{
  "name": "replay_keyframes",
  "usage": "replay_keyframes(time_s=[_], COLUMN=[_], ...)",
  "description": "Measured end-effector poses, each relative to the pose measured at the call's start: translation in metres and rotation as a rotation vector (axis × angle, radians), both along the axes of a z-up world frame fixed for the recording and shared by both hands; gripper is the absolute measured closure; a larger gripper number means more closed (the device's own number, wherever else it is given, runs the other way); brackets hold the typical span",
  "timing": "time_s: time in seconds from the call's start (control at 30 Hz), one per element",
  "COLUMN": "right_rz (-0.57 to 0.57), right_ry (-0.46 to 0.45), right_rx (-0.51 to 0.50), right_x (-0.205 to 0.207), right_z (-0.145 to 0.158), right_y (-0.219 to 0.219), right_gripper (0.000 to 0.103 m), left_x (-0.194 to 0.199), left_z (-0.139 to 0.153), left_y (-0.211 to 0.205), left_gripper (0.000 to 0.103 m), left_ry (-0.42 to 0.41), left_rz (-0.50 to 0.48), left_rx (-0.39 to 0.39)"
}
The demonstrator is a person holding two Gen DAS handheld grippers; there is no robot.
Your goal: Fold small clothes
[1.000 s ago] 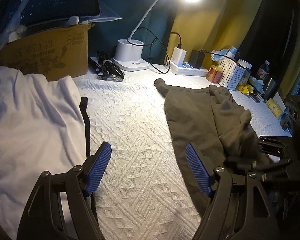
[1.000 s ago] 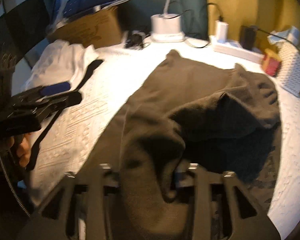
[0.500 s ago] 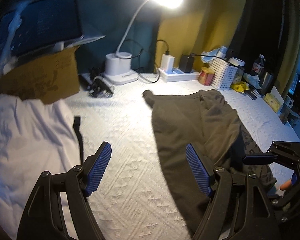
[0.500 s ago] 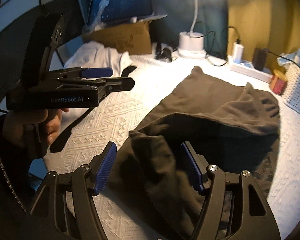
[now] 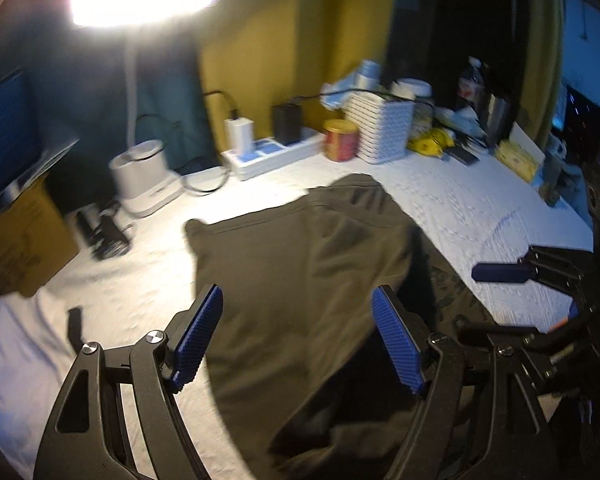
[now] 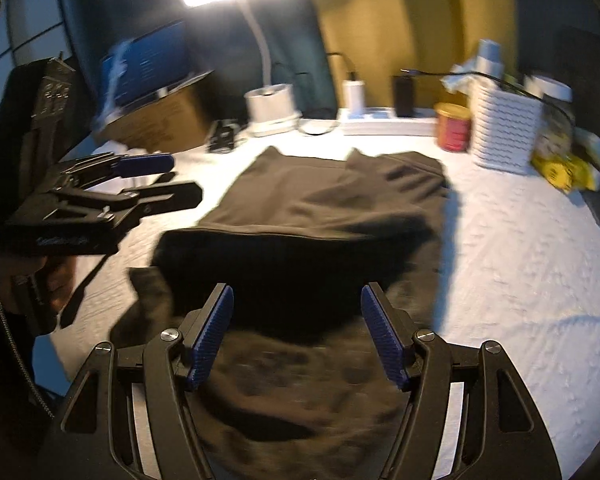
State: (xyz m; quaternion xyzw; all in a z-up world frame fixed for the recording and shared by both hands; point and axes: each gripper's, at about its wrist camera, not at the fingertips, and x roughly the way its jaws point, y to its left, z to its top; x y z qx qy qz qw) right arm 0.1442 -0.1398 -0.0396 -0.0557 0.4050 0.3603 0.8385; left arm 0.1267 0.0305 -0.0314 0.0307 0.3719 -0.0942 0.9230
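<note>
A dark olive-brown garment [image 5: 300,272] lies on the white textured cloth, its far part folded over the near part; it also shows in the right wrist view [image 6: 320,232]. My left gripper [image 5: 298,332] is open and empty, held above the garment's left half. My right gripper [image 6: 296,332] is open and empty, above the garment's near edge. The right gripper shows at the right of the left wrist view [image 5: 540,280], and the left gripper at the left of the right wrist view [image 6: 112,196]. A white garment [image 5: 12,344] lies at the far left.
Along the back stand a lit desk lamp [image 6: 268,108], a cardboard box [image 6: 160,120], a power strip [image 6: 380,124], a red tin [image 6: 454,126] and a white basket [image 6: 504,132]. A black strap [image 5: 75,324] lies beside the white garment.
The right gripper let go of the dark garment and opened, then drew back. Both views swung right and rose. The garment's folded part now lies flatter.
</note>
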Motion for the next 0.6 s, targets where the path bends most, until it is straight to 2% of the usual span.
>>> replay_keyframes(time_s=[0.2,0.4,0.43,0.47,0.53,0.6], right_rz=[-0.084,-0.155,-0.165,-0.171,-0.184,-0.195], right_ry=[0.021,0.036,0.038,0.041,0.047,0.053], right_rx=[0.016,0.034,0.037,0.038,0.039,0.039], right_x=[0.029,0.052,0.055,0.057,0.062,0.066], right_z=[-0.013,-0.022,-0.023,-0.024,-0.027,-0.031], right_y=[-0.043,-0.074,-0.078,-0.080,-0.086,-0.089], right_gripper=[0.033,0.033,0.033,0.033,0.033,0.033], left_x=[0.018,0.039,0.041,0.044,0.051,0.059], left_z=[-0.004,-0.016,-0.018,-0.020,-0.027,-0.036], left_y=[-0.052,-0.086,-0.090,-0.095,-0.102,-0.107], left_gripper=[0.026,0.027,0.031,0.039,0.045,0.056], left_ry=[0.038,0.076,0.079,0.086,0.113,0.135], left_rz=[-0.134,-0.239,-0.258,-0.281,-0.316,-0.331], left_rx=[0.113,0.214,0.236,0.254,0.278,0.325])
